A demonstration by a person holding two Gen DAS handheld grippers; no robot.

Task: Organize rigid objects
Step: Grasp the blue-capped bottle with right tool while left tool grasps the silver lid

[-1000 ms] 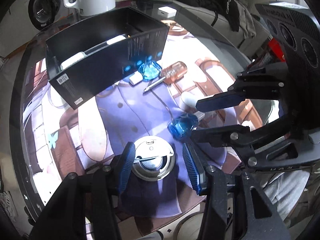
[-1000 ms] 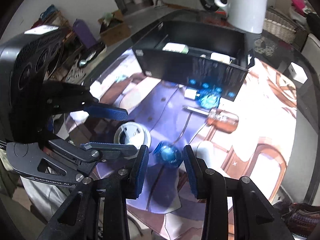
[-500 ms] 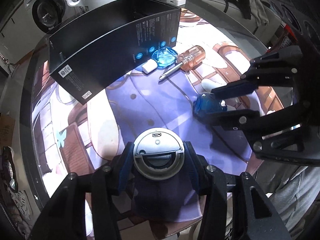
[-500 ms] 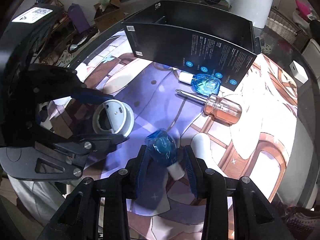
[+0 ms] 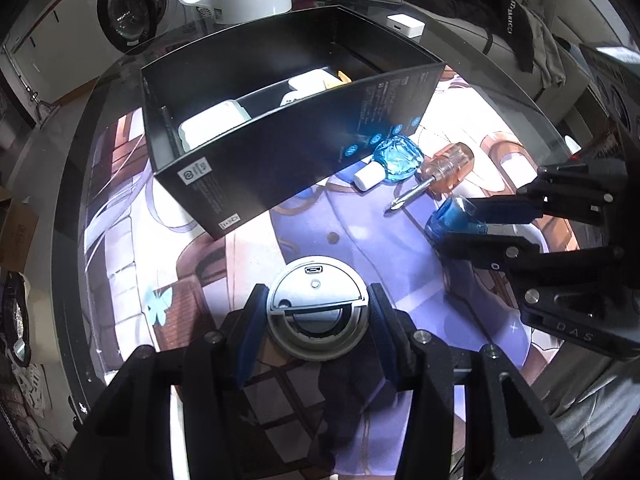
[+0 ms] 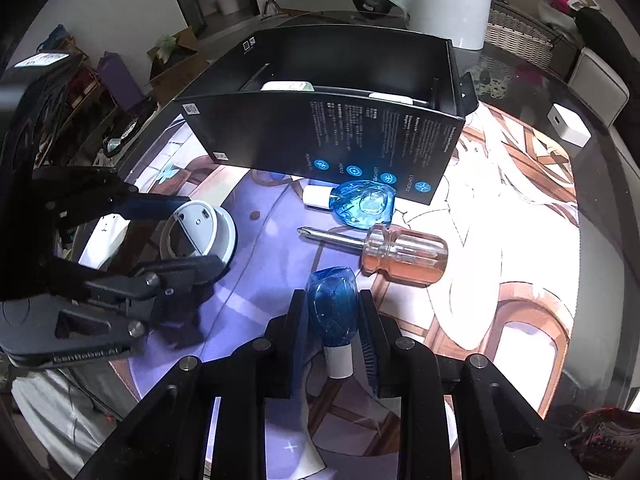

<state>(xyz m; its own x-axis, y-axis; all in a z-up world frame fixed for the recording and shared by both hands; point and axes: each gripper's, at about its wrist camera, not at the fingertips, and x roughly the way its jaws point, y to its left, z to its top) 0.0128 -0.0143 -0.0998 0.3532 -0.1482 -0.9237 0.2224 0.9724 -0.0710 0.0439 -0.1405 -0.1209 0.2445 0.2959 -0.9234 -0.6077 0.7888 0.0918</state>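
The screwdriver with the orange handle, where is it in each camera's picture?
Left wrist view: screwdriver lies upper right, tip pointing lower left.
Right wrist view: screwdriver lies just right of centre, tip pointing left.
Shared landmark: the black box, standing behind it in both.

Both grippers point steeply downward: the left gripper [image 5: 316, 320] clamps a round white device [image 5: 317, 312], while the right gripper [image 6: 331, 320], at its three o'clock, squeezes a blue bottle [image 6: 333, 308].

Harsh glare on the printed mat [image 6: 500, 184], dim fisheye-warped edges, sharp centre.
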